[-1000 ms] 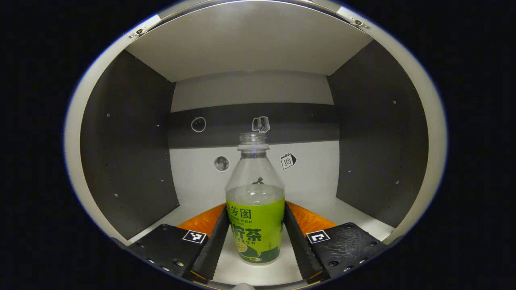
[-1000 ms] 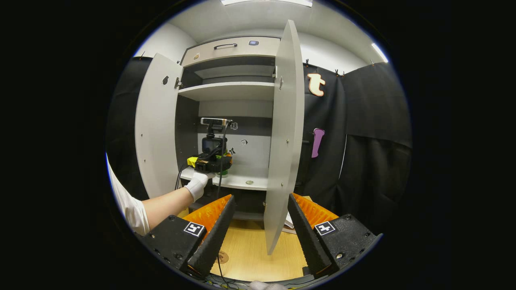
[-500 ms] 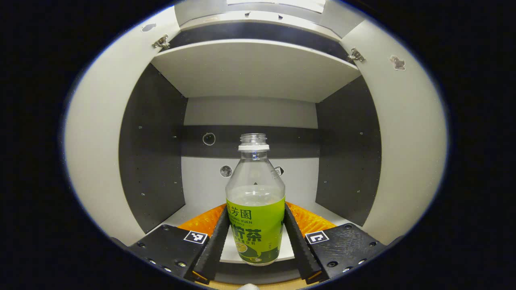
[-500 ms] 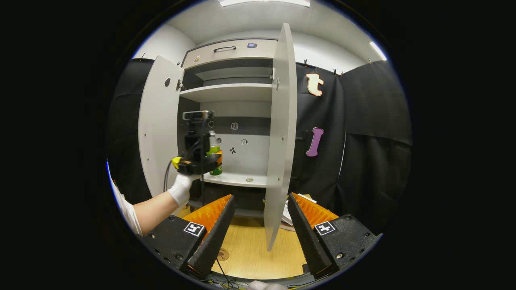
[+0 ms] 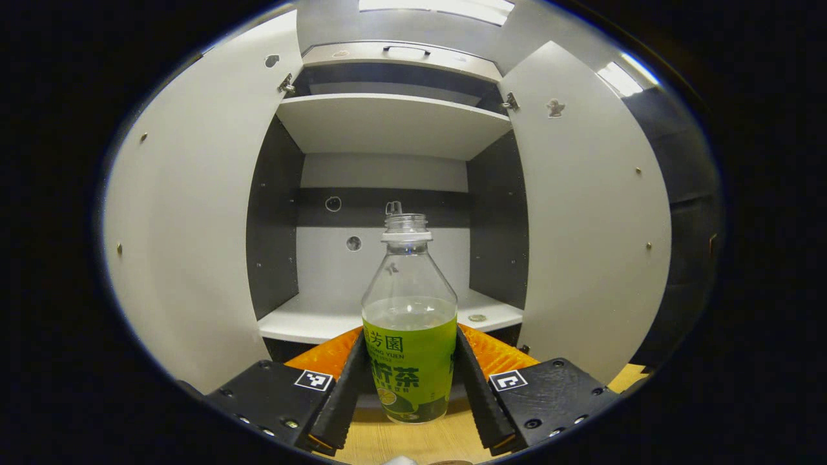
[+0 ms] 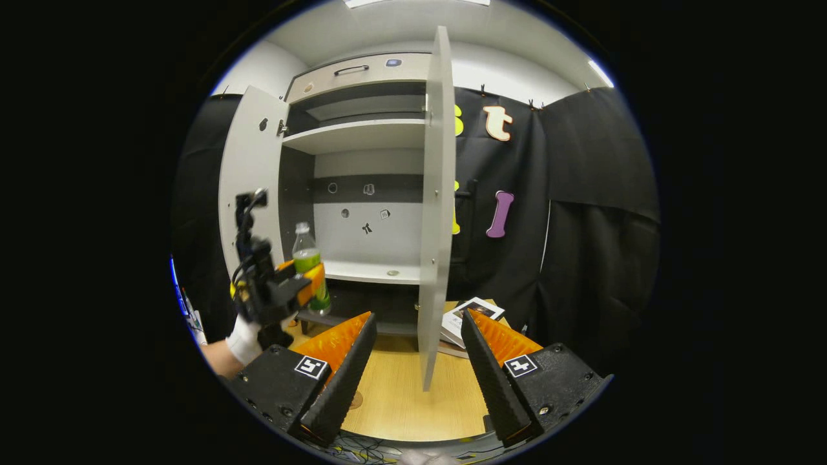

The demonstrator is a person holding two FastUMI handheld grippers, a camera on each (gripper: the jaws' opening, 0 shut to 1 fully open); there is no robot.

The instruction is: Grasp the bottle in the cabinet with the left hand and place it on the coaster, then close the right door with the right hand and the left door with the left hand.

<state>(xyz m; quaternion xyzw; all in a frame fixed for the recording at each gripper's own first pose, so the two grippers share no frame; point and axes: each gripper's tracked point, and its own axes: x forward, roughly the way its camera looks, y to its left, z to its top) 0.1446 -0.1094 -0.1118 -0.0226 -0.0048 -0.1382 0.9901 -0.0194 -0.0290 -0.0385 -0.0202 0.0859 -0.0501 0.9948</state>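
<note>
A clear bottle [image 5: 409, 361] with a green label and no cap stands upright between the fingers of my left gripper [image 5: 409, 336], which is shut on its labelled body. It hangs out in front of the open cabinet, above the wooden table [image 5: 381, 442]. In the right gripper view a gloved hand holds that left gripper [image 6: 284, 290] with the bottle [image 6: 306, 261] at the left, before the left door [image 6: 249, 174]. My right gripper [image 6: 418, 316] is open and holds nothing, facing the right door [image 6: 433, 213] edge-on. A small round brown coaster [image 6: 355, 400] peeks out beside my right gripper's left finger.
Both cabinet doors [image 5: 187, 258] [image 5: 588, 226] stand wide open. A small round disc [image 5: 477, 318] lies on the cabinet's white shelf [image 5: 310, 323]. A stack of booklets [image 6: 468, 315] lies on the table to the right of the right door.
My left gripper has drawn the bottle out of the cabinet, back and down toward the table. The right gripper has barely shifted and stays open.
</note>
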